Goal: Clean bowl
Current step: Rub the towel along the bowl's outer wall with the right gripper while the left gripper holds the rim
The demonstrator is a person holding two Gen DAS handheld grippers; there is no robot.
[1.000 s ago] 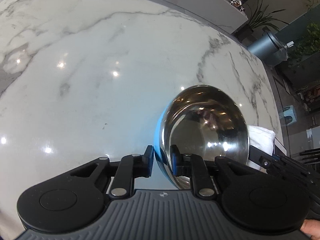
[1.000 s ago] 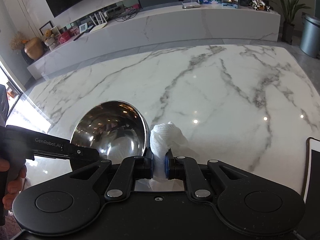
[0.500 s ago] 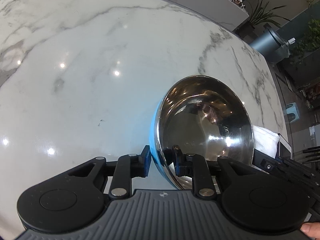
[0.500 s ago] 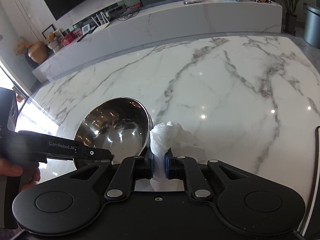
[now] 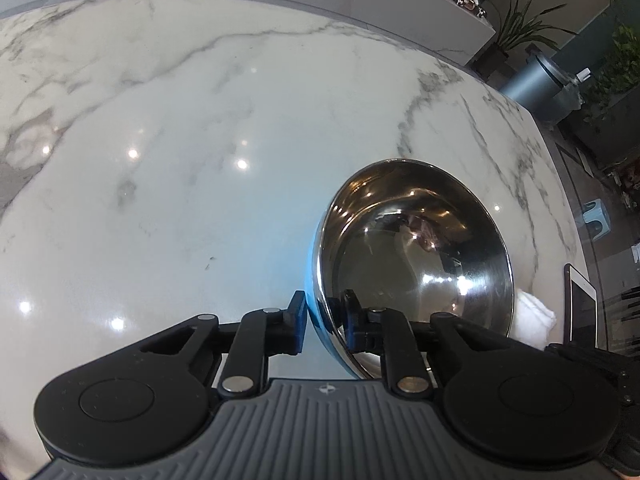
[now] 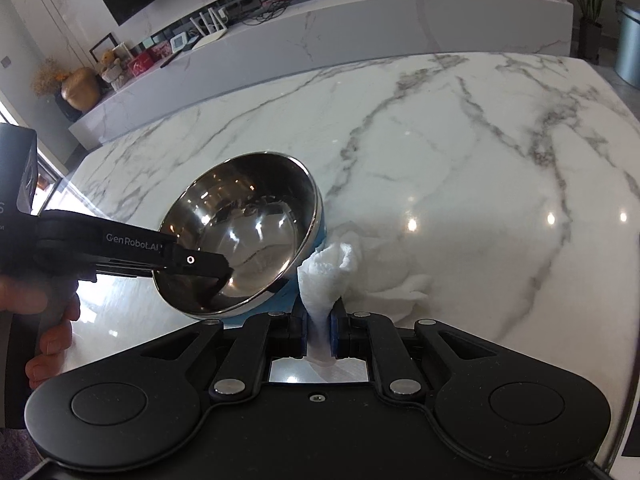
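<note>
A steel bowl (image 5: 420, 260) with a blue outer wall hangs tilted above the marble table (image 5: 200, 140). My left gripper (image 5: 323, 312) grips its near rim, one pad on the blue outside and one inside, and its jaws are closing. In the right wrist view the bowl (image 6: 248, 240) faces the camera, with the left gripper (image 6: 200, 264) reaching in from the left. My right gripper (image 6: 319, 320) is shut on a wad of white paper towel (image 6: 328, 272). The wad sits against the bowl's blue wall just under the rim.
A tablet (image 5: 582, 308) lies at the table's right edge. A long marble sideboard (image 6: 360, 20) runs behind the table, with a grey bin (image 5: 536, 76) and plants beyond it. A person's hand (image 6: 52, 336) holds the left gripper's handle.
The left jaws widened a little on the rim, then narrowed again. The bowl has tipped so that its opening faces the right gripper more, and its rim now lies closer to the towel wad.
</note>
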